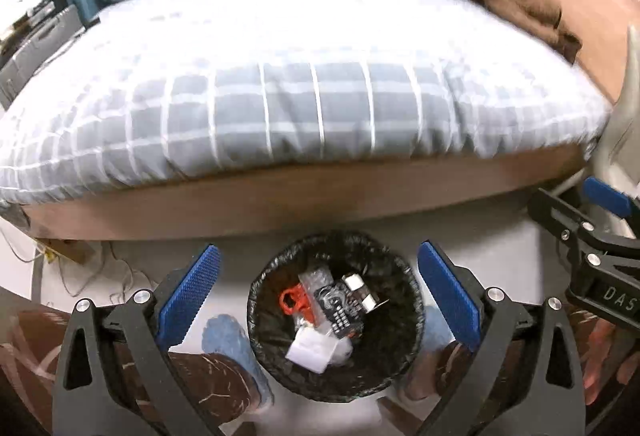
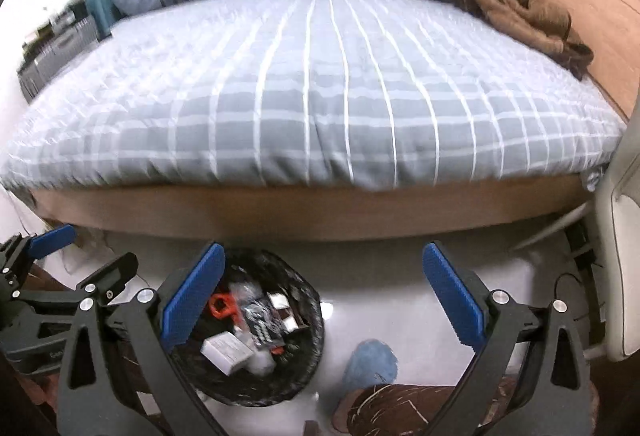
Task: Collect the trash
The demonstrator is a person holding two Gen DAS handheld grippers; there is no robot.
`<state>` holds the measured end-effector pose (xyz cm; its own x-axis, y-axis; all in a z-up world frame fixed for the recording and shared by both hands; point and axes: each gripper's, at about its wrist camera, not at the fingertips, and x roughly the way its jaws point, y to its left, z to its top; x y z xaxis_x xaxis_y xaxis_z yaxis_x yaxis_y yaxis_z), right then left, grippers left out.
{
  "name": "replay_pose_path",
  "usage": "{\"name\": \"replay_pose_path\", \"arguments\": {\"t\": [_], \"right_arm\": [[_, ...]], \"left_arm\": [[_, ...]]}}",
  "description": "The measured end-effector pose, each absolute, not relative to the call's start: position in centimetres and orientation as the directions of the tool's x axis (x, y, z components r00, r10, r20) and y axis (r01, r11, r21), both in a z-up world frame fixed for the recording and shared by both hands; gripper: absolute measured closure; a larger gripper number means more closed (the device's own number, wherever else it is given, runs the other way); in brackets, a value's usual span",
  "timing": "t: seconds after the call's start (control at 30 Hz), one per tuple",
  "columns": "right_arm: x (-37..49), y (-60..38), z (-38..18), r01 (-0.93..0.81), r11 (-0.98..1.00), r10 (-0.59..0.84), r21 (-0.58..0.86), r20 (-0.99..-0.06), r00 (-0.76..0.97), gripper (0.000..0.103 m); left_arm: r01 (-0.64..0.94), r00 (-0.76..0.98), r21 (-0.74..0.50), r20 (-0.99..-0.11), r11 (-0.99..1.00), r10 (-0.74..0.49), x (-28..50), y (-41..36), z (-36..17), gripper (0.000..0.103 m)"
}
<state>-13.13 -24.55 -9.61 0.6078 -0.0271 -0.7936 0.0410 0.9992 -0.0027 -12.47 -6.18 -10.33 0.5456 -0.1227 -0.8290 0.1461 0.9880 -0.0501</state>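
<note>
Black-lined bin [image 1: 335, 316] holds white box [image 1: 310, 350], red clip [image 1: 294, 300], dark wrapper [image 1: 340, 310].

The right gripper [image 2: 320, 300] hangs wide apart and empty over pale floor, a black-lined trash bin [image 2: 260, 388] of wrappers just behind its left finger [image 2: 192, 300], before the bed [image 2: 320, 95].
</note>
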Motion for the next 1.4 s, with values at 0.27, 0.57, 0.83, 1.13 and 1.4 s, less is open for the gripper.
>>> {"name": "replay_pose_path", "arguments": {"t": [0.27, 0.57, 0.83, 1.13, 1.4], "right_arm": [[-17.3, -23.0, -1.9, 0.020, 1.000, -0.017, -0.004, -0.713, 0.701, 0.008], [-21.5, -21.4, 1.9, 0.012, 1.000, -0.027, -0.026, -0.674, 0.739, 0.008], [-22.7, -21.5, 2.3, 0.026, 1.000, -0.027, -0.012, -0.672, 0.740, 0.008], [-22.3, -21.3, 2.0, 0.023, 1.000, -0.026, -0.012, -0.675, 0.738, 0.008], [-22.0, -21.1, 1.3, 0.019, 1.000, -0.019, -0.007, -0.683, 0.731, 0.008]], "left_arm": [[0.117, 0.626, -0.007, -0.776, 0.993, -0.079, -16.3, -3.9, -3.0, 0.006], [0.089, 0.675, -0.024, -0.733, 0.996, -0.078, -20.3, -1.6, 1.1, 0.006], [0.092, 0.686, -0.014, -0.724, 0.996, -0.074, -21.2, -1.6, 1.9, 0.006], [0.077, 0.682, -0.017, -0.729, 0.997, -0.065, -21.0, -1.6, 1.5, 0.006], [0.077, 0.673, -0.013, -0.737, 0.997, -0.062, -20.7, -1.7, 1.0, 0.006]]}}
